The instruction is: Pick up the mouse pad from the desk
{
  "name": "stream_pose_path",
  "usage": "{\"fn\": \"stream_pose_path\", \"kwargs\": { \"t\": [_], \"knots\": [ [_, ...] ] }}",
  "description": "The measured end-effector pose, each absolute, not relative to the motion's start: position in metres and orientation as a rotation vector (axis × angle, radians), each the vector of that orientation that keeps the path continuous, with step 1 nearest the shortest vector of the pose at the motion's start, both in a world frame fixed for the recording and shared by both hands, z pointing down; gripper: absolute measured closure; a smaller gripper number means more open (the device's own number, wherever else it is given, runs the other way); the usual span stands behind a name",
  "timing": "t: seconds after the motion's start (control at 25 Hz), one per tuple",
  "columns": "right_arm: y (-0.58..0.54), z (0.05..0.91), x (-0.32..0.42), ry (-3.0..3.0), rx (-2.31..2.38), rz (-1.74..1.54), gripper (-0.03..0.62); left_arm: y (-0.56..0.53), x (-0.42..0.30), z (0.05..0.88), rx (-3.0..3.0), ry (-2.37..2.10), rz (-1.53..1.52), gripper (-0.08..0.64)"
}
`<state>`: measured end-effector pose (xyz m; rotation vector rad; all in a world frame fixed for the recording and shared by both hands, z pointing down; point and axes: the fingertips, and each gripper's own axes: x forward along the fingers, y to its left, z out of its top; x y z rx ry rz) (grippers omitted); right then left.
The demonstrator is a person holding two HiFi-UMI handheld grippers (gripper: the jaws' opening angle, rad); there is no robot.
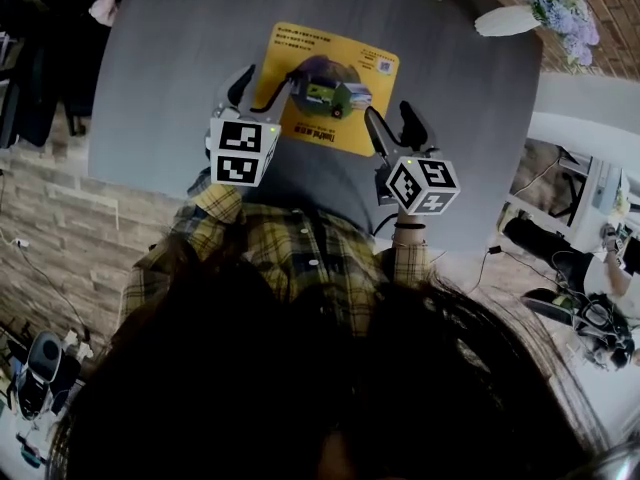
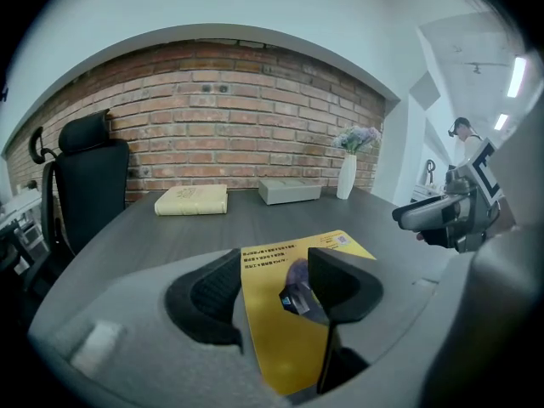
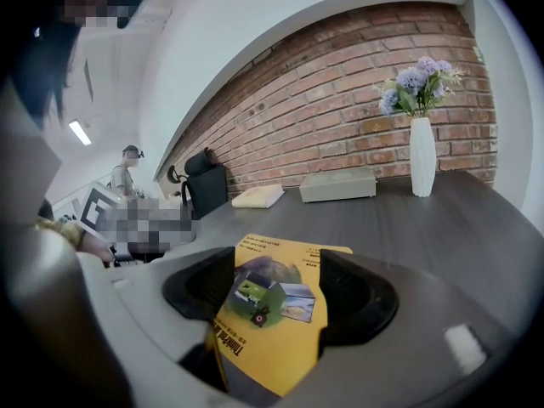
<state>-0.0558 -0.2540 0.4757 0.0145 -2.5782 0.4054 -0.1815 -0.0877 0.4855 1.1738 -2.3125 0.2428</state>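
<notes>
The yellow mouse pad [image 1: 330, 83] is seen lying flat on the grey desk [image 1: 160, 88]. Its near corners are approached by the left gripper [image 1: 262, 88] and the right gripper [image 1: 393, 126]. Both pairs of jaws are held spread, and the pad is framed between each.

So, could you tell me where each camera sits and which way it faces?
Head view: on the person's head, facing steeply down at desk and pad; hair, sleeves, left gripper, right gripper show.
Left gripper view: on that gripper, facing across the pad to the brick wall; its open fingers show.
Right gripper view: likewise, on its gripper.
Both share pad, wall, vase.
</notes>
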Motion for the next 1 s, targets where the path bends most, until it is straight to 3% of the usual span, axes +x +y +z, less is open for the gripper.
{"fn": "stream_pose_path", "kwargs": {
  "t": [1.0],
  "knots": [
    [-0.275, 0.547, -0.066, -2.402, 0.026, 0.543, 0.304, -0.095, -0.199, 0.583, 1.088, -2.120, 0.352, 0.321]
  ]
}}
